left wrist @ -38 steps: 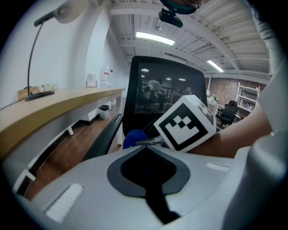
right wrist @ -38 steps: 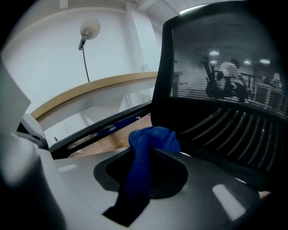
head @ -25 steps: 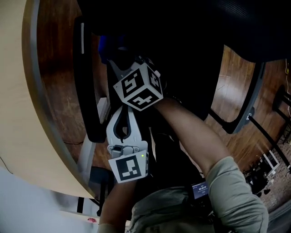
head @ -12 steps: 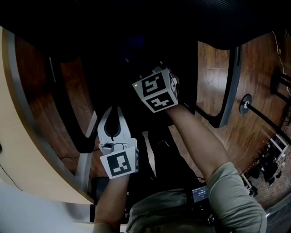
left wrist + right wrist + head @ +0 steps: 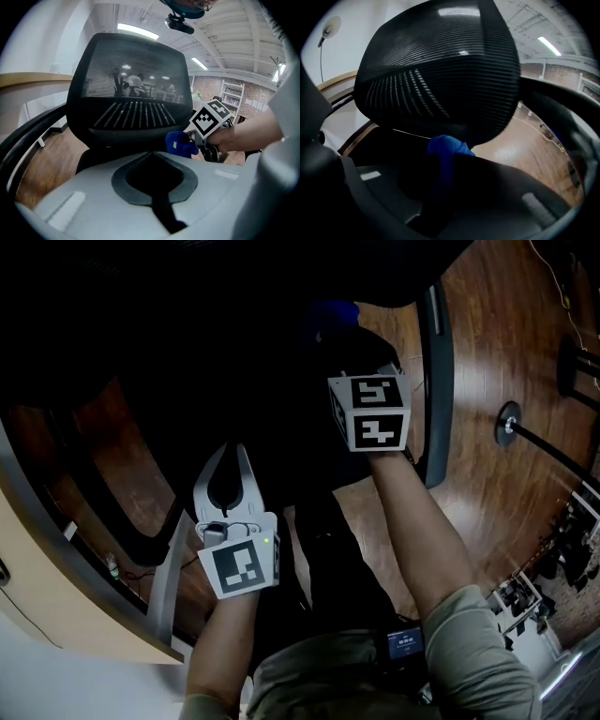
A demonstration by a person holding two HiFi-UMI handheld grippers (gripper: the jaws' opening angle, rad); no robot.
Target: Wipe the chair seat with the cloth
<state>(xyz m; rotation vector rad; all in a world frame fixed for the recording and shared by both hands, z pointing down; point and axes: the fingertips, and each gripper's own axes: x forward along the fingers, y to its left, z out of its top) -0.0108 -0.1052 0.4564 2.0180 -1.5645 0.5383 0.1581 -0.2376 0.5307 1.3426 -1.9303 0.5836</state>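
The black chair seat (image 5: 225, 343) fills the top of the head view, very dark. My right gripper (image 5: 349, 348) reaches over its right part and is shut on a blue cloth (image 5: 333, 313), which bunches at its tips. In the right gripper view the cloth (image 5: 446, 145) sits between the dark jaws, in front of the mesh backrest (image 5: 440, 70). In the left gripper view the cloth (image 5: 180, 143) hangs just below the backrest (image 5: 131, 103). My left gripper (image 5: 225, 454) hovers nearer me, shut with nothing in it. Whether the cloth touches the seat is hidden in the dark.
A curved pale desk edge (image 5: 56, 596) runs along the left. The chair's armrests (image 5: 436, 381) (image 5: 103, 512) flank the seat. Wooden floor (image 5: 487, 362) lies to the right, with a round stand base (image 5: 509, 423) and clutter at the far right.
My right gripper has carried the cloth up and to the right across the seat in the head view. The left gripper has stayed almost where it was.
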